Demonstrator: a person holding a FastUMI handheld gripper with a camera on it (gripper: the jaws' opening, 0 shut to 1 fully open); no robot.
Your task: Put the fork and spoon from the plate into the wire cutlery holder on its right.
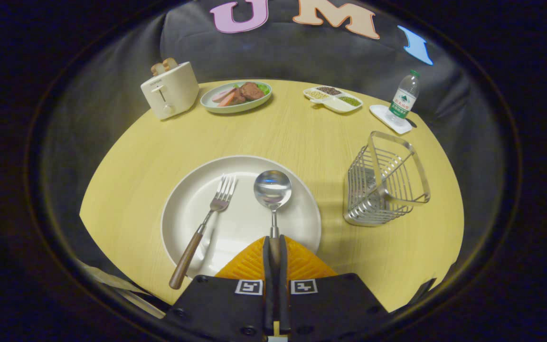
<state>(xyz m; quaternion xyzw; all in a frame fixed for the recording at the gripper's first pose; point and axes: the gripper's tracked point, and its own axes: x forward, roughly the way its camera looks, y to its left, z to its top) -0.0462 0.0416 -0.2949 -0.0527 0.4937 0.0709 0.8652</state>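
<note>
With its wooden handle pinched between them, the gripper (pixel 273 247) has its fingers (pixel 302 261) closed tight on the spoon (pixel 272 190), both pressing on the handle from either side. The spoon's metal neck and bowl reach out just ahead of the fingers, over the white plate (pixel 297 228); whether the bowl rests on the plate or is raised off it cannot be told.

Beside the spoon, to its left, the fork (pixel 207 223) lies on the same plate, apart from the spoon. Its tines point away from the gripper, and its brown wooden handle runs back over the plate's near rim so that the end hangs over the bench (pixel 126 190), a light wood-grain top.

To the right of the plate, clearly apart from it, stands the wire cutlery holder (pixel 385 185), a metal basket with an open top, its rim leaning a little to the right in this view.

Beyond the plate, at the far side of the bench, sit four more things. From left to right: a cream toaster (pixel 169 90) with bread slices sticking up from its slots, a pale green dish (pixel 235 97) carrying pieces of food, a white divided tray (pixel 333 98) with small grains or beans in its compartments, and a clear water bottle (pixel 404 97) with a green cap standing on a small white coaster (pixel 380 114).
</note>
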